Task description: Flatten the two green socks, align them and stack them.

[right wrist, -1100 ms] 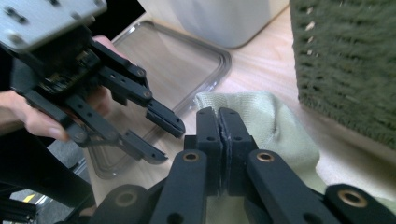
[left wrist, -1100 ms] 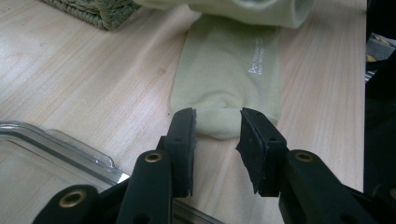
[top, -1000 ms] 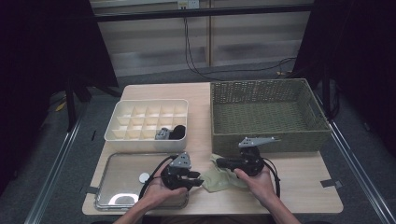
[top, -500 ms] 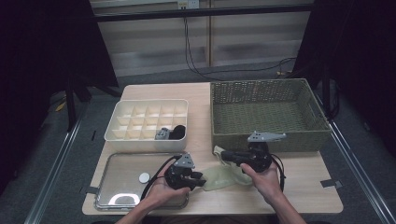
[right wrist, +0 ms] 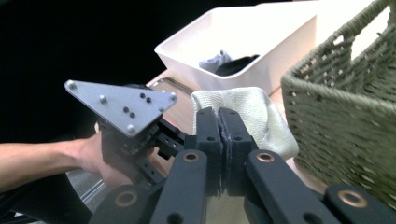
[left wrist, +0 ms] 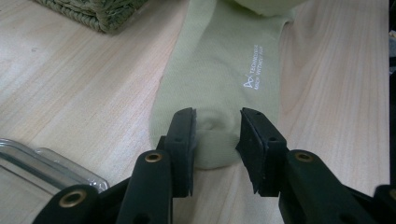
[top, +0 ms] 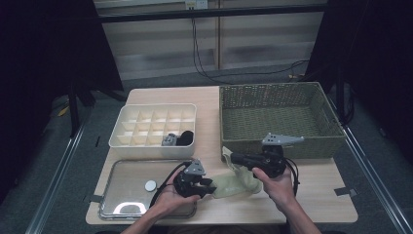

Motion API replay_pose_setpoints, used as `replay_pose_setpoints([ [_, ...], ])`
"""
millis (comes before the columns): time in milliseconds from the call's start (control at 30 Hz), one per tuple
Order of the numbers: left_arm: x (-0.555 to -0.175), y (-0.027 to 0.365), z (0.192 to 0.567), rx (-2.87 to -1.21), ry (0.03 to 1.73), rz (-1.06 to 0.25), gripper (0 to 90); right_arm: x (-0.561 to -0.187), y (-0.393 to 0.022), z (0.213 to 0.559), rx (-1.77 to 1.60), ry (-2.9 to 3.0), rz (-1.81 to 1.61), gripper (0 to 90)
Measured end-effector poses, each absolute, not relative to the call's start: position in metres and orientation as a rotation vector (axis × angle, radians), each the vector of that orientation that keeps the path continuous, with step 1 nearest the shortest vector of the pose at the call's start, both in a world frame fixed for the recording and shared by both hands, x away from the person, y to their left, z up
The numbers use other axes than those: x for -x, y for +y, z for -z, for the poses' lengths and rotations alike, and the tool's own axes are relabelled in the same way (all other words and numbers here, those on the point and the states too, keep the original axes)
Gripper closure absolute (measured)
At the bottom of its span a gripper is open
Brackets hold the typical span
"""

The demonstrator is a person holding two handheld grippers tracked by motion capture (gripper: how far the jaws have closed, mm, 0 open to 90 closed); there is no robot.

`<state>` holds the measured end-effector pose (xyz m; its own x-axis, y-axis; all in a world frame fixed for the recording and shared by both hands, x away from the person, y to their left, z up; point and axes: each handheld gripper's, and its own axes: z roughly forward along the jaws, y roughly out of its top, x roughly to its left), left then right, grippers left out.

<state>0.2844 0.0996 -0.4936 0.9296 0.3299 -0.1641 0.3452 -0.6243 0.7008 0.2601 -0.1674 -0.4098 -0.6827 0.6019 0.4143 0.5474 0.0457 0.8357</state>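
Sock stretched between two grippers; slip at either end is the main risk.

The pale green sock (top: 233, 183) lies low centre of the high view, just in front of the wicker basket (top: 277, 117). Left gripper (left wrist: 217, 135), jaws partly closed, pinches the toe, bunching it between the pads. Right gripper (right wrist: 219, 116), jaws pressed nearly together, clamps the cuff and holds it raised off the table (top: 316, 185). Judgement: the toe pinch is shallow, so a harder pull by the right gripper could drag the fabric out. The cuff sits close to the basket wall and could snag on the weave. The metal tray (top: 126, 187) beside the left hand may get knocked.
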Motion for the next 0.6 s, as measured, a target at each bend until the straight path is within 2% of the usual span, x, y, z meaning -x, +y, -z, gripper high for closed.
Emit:
replay_pose_setpoints([
  [267,-0.286,0.114,0.484,-2.242,0.501,0.014,65.7,-0.263,-0.148,0.395,-1.165,2.249,-1.773,88.5],
  [600,-0.295,0.154,0.467,-2.169,0.581,-0.047,66.0,-0.27,-0.099,0.374,-1.05,2.298,-1.828,88.5],
])
